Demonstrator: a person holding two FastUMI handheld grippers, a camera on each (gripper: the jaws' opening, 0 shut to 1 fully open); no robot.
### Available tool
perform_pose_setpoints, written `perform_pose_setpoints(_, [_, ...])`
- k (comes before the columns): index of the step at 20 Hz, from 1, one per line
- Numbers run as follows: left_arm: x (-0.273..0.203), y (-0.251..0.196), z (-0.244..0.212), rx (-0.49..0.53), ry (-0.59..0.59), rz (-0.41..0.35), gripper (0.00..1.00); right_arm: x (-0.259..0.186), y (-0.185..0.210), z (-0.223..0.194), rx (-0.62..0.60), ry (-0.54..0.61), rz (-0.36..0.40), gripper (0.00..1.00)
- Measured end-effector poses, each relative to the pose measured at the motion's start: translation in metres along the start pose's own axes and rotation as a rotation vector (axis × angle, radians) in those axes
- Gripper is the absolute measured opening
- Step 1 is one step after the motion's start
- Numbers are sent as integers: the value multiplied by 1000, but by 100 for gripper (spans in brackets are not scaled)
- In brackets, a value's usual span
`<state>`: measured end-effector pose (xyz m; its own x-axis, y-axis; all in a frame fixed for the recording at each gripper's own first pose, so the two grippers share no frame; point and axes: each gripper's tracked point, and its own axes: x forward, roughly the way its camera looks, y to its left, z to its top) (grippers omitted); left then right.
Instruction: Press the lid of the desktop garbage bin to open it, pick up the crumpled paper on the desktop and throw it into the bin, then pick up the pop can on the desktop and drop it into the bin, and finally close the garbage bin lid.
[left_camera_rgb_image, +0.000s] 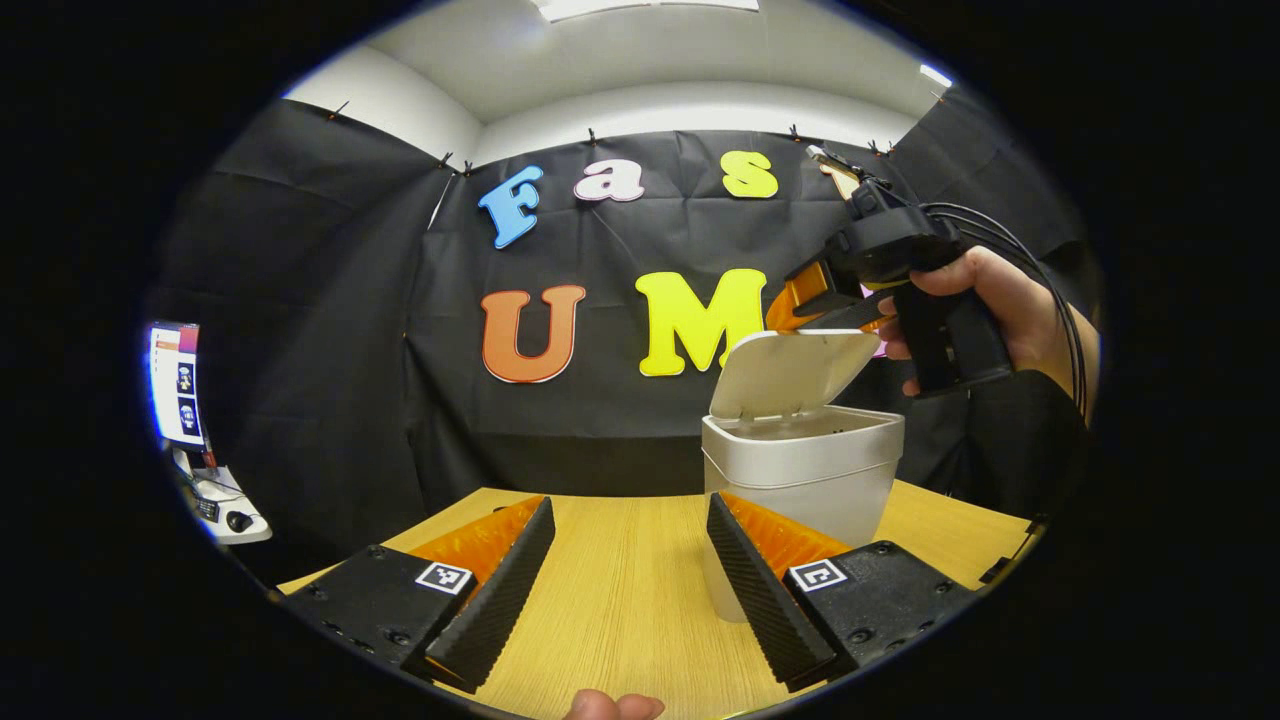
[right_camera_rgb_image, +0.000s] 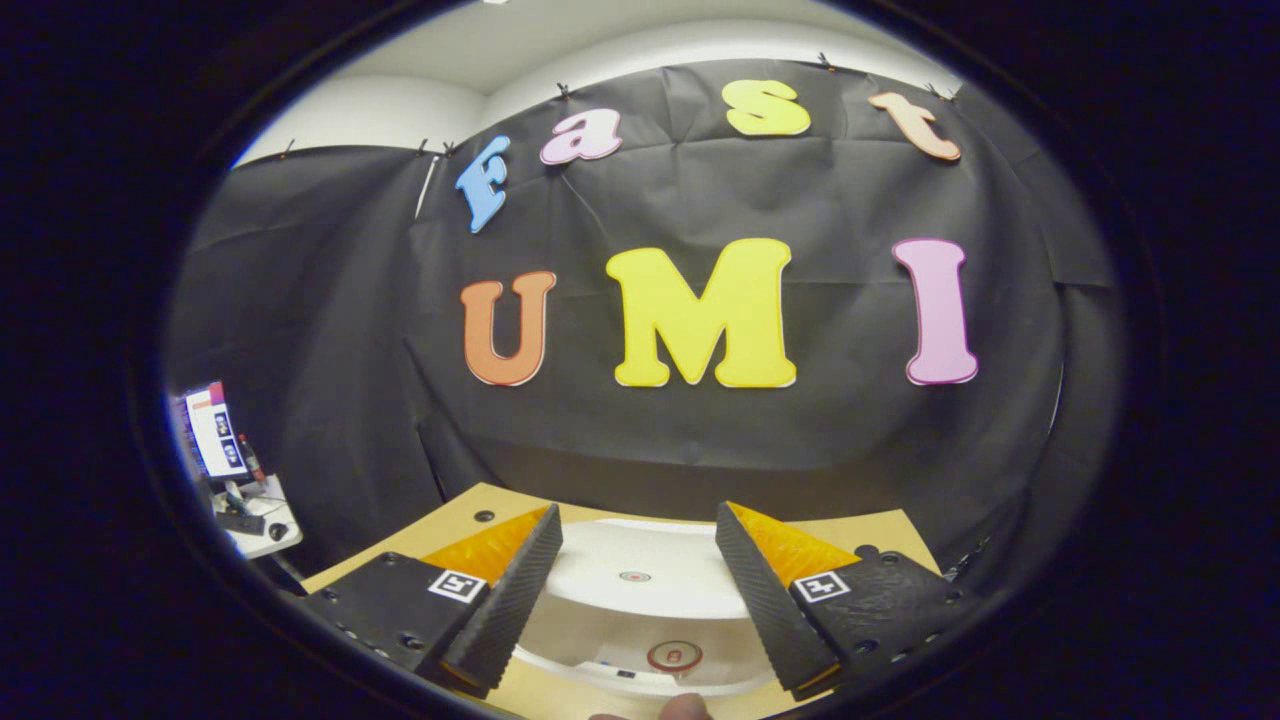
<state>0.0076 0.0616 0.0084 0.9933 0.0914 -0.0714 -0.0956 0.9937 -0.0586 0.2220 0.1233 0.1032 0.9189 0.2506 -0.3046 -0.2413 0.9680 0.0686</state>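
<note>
The white desktop bin stands on the wooden table with its lid tipped up and open. My left gripper is open and empty, low over the table, with the bin just beyond its right finger. A hand holds my right gripper just above the raised lid's top edge. In the right gripper view, the right gripper is open and empty above the lid and the bin's mouth. A small red-ringed round thing lies inside the bin; whether it is the pop can is unclear.
A side desk with a lit screen and a mouse stands far left, beyond the table's edge. The table's far edge runs close to the black cloth wall. A sleeve reaches in at the right behind the bin.
</note>
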Motion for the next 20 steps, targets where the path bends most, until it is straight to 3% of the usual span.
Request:
perform_pose_setpoints(6, [0, -13, -9, -21, 8, -21, 99, -9, -6, -59, -18, 31, -13, 96])
perform_pose_setpoints(11, [0, -15, -16, 2, 10, -15, 99, -11, -8, -76, 14, 0, -27, 96])
perform_pose_setpoints(15, [1, -13, -22, -13, 17, -15, 99, -11, -8, -85, -37, -6, -51, 97])
perform_pose_setpoints(20, [3, -12, -30, -24, 33, -24, 99, -11, -9, -92, 3, -36, -29, 97])
